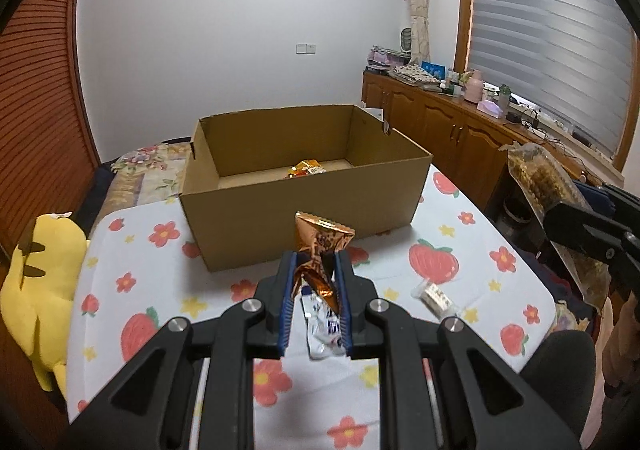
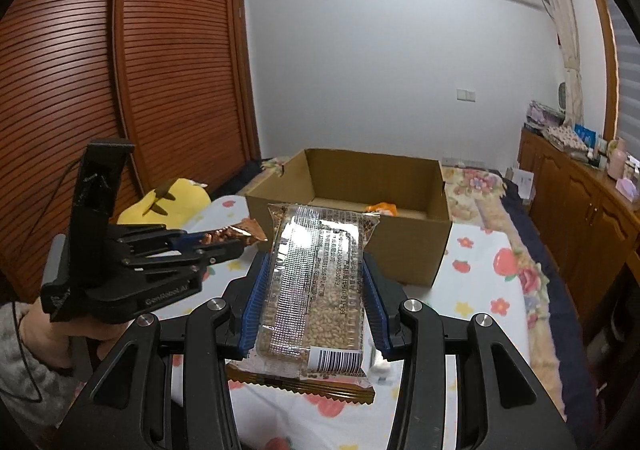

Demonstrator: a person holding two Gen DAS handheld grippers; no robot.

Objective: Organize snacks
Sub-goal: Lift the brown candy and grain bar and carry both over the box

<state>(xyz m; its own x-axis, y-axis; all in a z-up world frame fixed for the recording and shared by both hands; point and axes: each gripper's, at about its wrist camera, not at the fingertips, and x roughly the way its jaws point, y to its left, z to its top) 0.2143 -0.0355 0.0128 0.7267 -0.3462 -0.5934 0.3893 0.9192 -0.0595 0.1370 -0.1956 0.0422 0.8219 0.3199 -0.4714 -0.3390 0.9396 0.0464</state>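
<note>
I had the left gripper [image 1: 316, 270] closed on a copper foil snack packet [image 1: 322, 246], its blue-padded jaws pinching the crumpled lower part while the sealed top stood up above them. In the right wrist view the same gripper [image 2: 236, 244] sat to the left, packet end protruding toward the cardboard box [image 2: 404, 246].

The right gripper [image 2: 316, 290] gripped a clear bag of seeds [image 2: 316, 286] (barcode end nearest the camera), one jaw pressed against each long side. From the left wrist view this bag [image 1: 540, 181] hung at the right edge, above the bench.

The cardboard box stood open on the bench [image 1: 472, 314], which carried a floral cloth. One orange packet [image 1: 306, 169] lay inside it. A white wrapper [image 1: 324, 324] and a small wrapped bar [image 1: 436, 296] lay on the cloth, near the left gripper. A yellow plush toy [image 1: 36, 290] rested beside the bench.
</note>
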